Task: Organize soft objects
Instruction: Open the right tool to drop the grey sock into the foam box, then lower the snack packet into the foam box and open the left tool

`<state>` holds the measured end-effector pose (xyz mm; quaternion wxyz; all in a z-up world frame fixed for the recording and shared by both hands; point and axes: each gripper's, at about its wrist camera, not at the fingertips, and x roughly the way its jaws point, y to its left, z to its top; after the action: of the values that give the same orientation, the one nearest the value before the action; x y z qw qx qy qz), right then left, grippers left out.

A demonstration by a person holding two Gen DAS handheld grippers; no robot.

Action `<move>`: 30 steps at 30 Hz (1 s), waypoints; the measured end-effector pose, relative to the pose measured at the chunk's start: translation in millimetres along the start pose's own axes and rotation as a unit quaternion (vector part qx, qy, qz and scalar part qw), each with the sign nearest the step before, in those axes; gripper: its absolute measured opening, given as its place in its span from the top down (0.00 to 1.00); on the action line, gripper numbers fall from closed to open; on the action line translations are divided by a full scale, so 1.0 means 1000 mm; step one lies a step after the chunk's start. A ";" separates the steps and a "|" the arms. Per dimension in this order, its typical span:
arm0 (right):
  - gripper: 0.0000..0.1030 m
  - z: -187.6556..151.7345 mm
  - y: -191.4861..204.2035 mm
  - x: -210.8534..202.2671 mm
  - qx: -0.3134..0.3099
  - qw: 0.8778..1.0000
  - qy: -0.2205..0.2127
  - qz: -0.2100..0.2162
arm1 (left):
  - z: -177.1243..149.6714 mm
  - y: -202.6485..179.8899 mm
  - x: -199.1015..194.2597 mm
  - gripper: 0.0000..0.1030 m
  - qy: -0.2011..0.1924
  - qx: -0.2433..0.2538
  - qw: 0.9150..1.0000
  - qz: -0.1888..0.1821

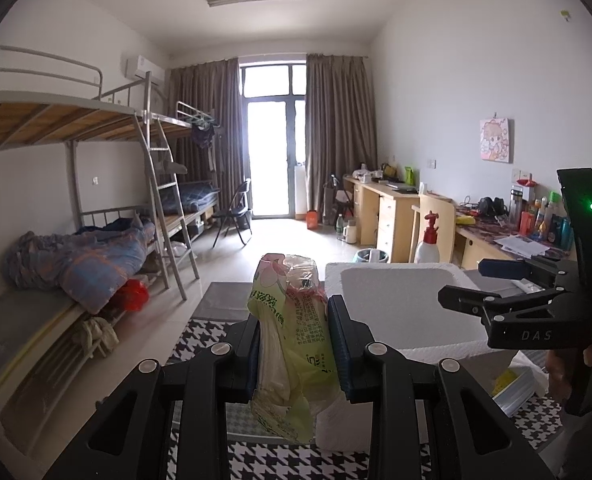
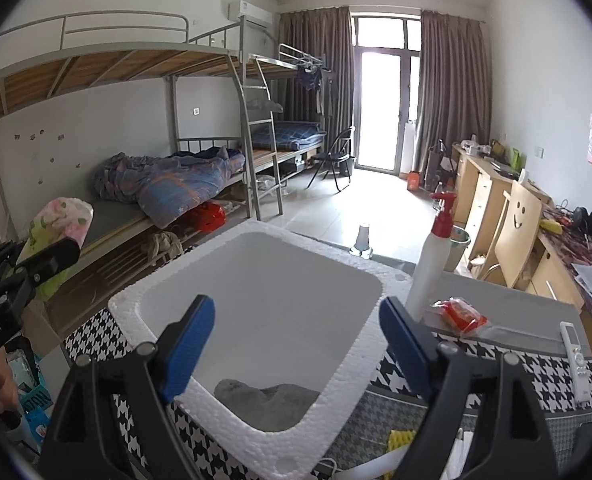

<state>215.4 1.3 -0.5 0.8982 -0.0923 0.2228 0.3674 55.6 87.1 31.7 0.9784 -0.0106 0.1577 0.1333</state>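
Observation:
My left gripper (image 1: pixel 296 344) is shut on a soft pack (image 1: pixel 292 320) in a yellow-green and pink plastic wrapper, held upright just left of a white foam box (image 1: pixel 376 267). The right wrist view shows that same pack (image 2: pixel 62 220) at the far left, in the left gripper (image 2: pixel 44 258). My right gripper (image 2: pixel 296 344) stands open over the foam box (image 2: pixel 320 246), with nothing between its blue pads (image 2: pixel 188 344). Inside the box, at its near corner, lies a grey cloth (image 2: pixel 268 404). From the left wrist the right gripper (image 1: pixel 462 282) appears at the right, above the box.
The box sits on a table under a houndstooth cloth (image 2: pixel 496 364). On it are a white bottle with a red pump (image 2: pixel 432 264), a red packet (image 2: pixel 462 314), a white remote (image 2: pixel 574 360) and a yellow sponge (image 2: pixel 400 438). Bunk beds (image 2: pixel 168 184) stand left, desks (image 2: pixel 492 188) right.

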 end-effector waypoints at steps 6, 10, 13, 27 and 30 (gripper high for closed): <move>0.15 0.000 -0.008 -0.007 0.012 1.000 -0.006 -0.008 | 0.005 -0.005 0.004 0.69 -0.002 0.004 1.000 -0.008; 0.10 -0.002 -0.013 -0.013 0.028 1.000 -0.012 -0.008 | 0.007 -0.007 0.006 0.69 -0.003 0.008 1.000 -0.015; 0.10 -0.003 -0.016 -0.019 0.037 0.999 -0.019 -0.005 | 0.009 -0.009 0.007 0.69 -0.007 0.011 1.000 -0.023; 0.06 -0.014 -0.028 -0.039 0.048 0.997 -0.041 -0.043 | 0.015 -0.027 0.013 0.69 -0.006 0.027 0.998 -0.054; 0.06 -0.016 -0.031 -0.041 0.052 0.997 -0.040 -0.049 | 0.017 -0.031 0.015 0.69 -0.005 0.030 0.998 -0.056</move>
<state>206.0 -51.8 4.8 0.9269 -0.0415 0.2003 0.3148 82.6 61.7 43.1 0.9849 0.0108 0.1563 0.0737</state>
